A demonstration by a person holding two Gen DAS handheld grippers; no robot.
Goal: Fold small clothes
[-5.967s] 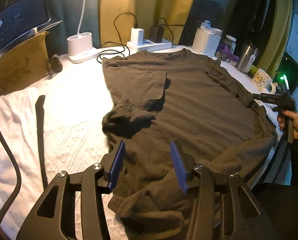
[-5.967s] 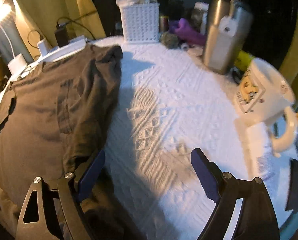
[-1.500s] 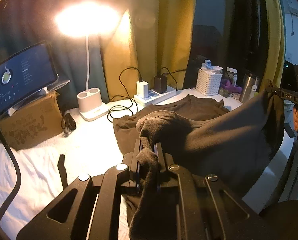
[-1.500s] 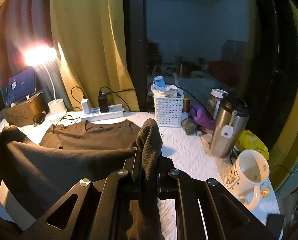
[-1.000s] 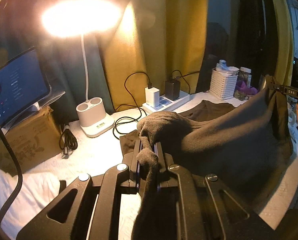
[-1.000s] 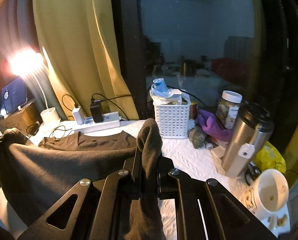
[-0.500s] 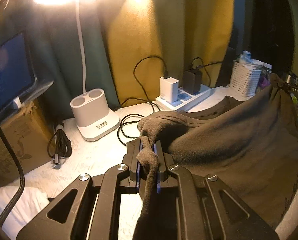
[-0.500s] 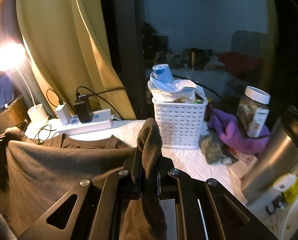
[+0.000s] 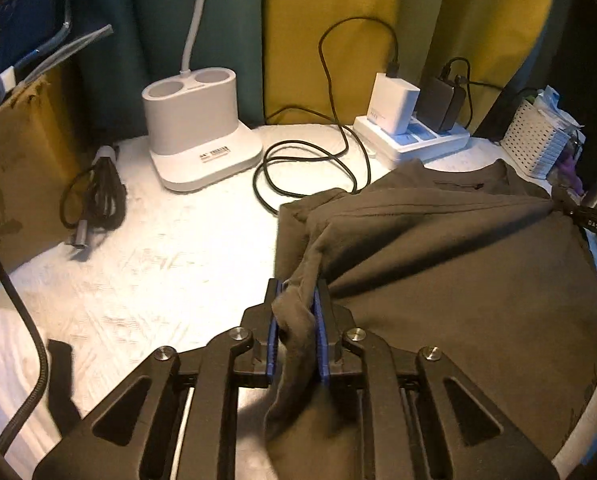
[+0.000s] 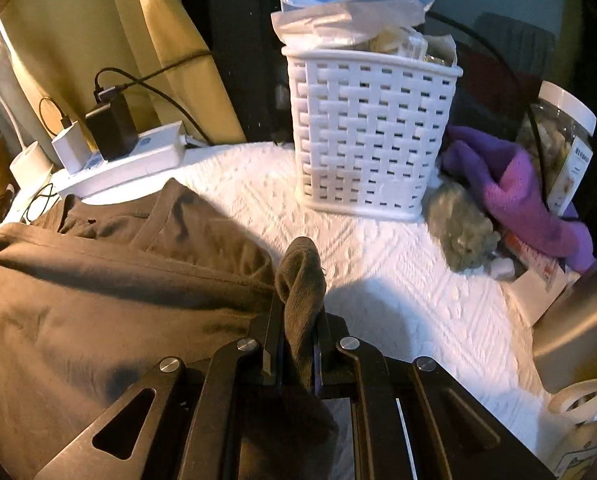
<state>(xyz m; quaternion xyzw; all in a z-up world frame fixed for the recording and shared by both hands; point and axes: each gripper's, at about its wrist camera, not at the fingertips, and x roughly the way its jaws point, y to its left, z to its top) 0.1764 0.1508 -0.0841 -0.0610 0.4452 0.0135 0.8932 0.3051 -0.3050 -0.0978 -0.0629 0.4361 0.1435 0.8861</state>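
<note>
Both grippers have carried the brown T-shirt (image 9: 438, 264) forward and down toward the white power strip (image 9: 414, 142), folding its hem over toward the collar. Left gripper (image 9: 296, 320) is clamped on one hem corner, right gripper (image 10: 298, 332) on the other, just short of the white basket (image 10: 370, 132).

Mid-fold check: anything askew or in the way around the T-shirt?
One thing: a loop of black cable lies loose on the tablecloth, right beside the brown T-shirt near its collar. Both grippers, left gripper and right gripper, grip cloth evenly.
</note>
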